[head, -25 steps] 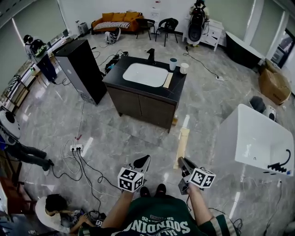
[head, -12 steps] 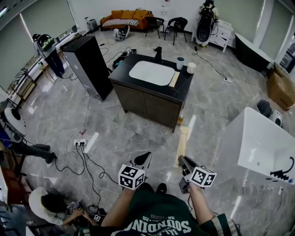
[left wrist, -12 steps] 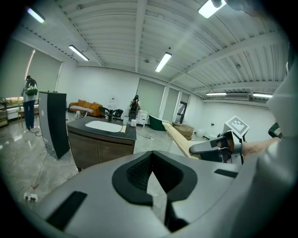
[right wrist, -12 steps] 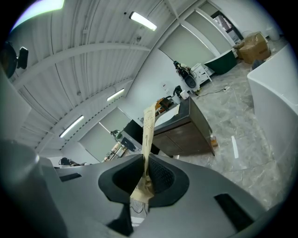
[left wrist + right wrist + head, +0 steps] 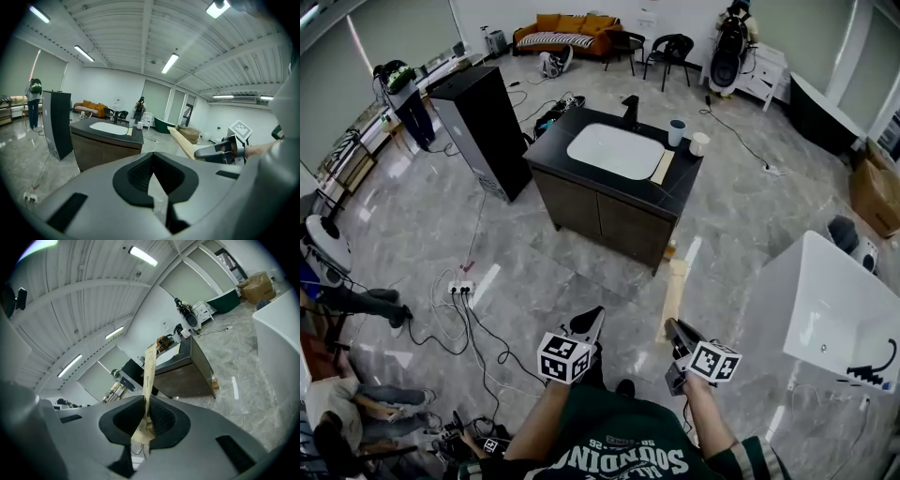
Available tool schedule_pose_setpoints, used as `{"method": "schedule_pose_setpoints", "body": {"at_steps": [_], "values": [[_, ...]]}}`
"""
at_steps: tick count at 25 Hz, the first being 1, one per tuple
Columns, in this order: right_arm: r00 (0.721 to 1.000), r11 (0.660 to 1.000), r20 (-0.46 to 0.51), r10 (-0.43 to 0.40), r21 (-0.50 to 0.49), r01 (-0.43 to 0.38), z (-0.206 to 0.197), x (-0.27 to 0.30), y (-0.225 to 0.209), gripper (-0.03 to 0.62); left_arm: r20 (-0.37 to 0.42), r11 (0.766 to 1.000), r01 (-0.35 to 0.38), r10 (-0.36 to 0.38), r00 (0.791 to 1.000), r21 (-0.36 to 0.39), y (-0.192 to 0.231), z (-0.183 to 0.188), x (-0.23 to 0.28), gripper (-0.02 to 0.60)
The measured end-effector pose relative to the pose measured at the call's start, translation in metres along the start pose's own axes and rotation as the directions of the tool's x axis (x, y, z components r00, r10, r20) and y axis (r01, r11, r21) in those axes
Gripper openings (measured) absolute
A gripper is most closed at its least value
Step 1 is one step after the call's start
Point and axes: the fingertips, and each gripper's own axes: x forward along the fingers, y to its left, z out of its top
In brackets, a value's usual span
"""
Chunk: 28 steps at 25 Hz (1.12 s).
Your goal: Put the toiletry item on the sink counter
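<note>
The toiletry item (image 5: 676,286) is a long flat beige pack. My right gripper (image 5: 672,326) is shut on its near end, and it sticks out forward over the floor. In the right gripper view the pack (image 5: 150,366) rises from between the pads. My left gripper (image 5: 591,319) is shut with nothing in it, level with the right one. The sink counter (image 5: 567,173) is a dark cabinet with a white basin (image 5: 614,150) and a black faucet (image 5: 630,105), a few steps ahead. Two cups (image 5: 677,131) and a beige pack (image 5: 662,167) are on it.
A tall black cabinet (image 5: 483,122) stands left of the counter. A white bathtub (image 5: 844,309) is at the right. Cables and a power strip (image 5: 459,286) lie on the floor at the left, near a seated person (image 5: 347,403). A sofa (image 5: 572,23) and chairs stand at the back.
The view has come closer to the sink counter, which sits lower in the frame. Both grippers keep the same pose, the right still on the pack. The person at lower left has shifted.
</note>
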Motion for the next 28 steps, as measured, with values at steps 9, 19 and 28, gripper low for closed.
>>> {"method": "schedule_pose_setpoints", "body": {"at_steps": [9, 19, 28], "values": [[0.999, 0.999, 0.006, -0.043, 0.008, 0.043, 0.044, 0.097, -0.010, 0.063, -0.019, 0.998, 0.056, -0.055, 0.998, 0.010, 0.080, 0.035, 0.077, 0.010], [0.993, 0.994, 0.048, -0.105, 0.022, 0.104, 0.118, 0.226, 0.007, 0.063, -0.032, 0.991, 0.133, -0.132, 0.991, 0.018, 0.195, 0.100, 0.156, 0.011], [0.987, 0.990, 0.074, -0.143, 0.021, 0.142, 0.162, 0.317, 0.026, 0.063, -0.050, 0.980, 0.197, -0.195, 0.980, 0.033, 0.270, 0.139, 0.200, 0.009]]}}
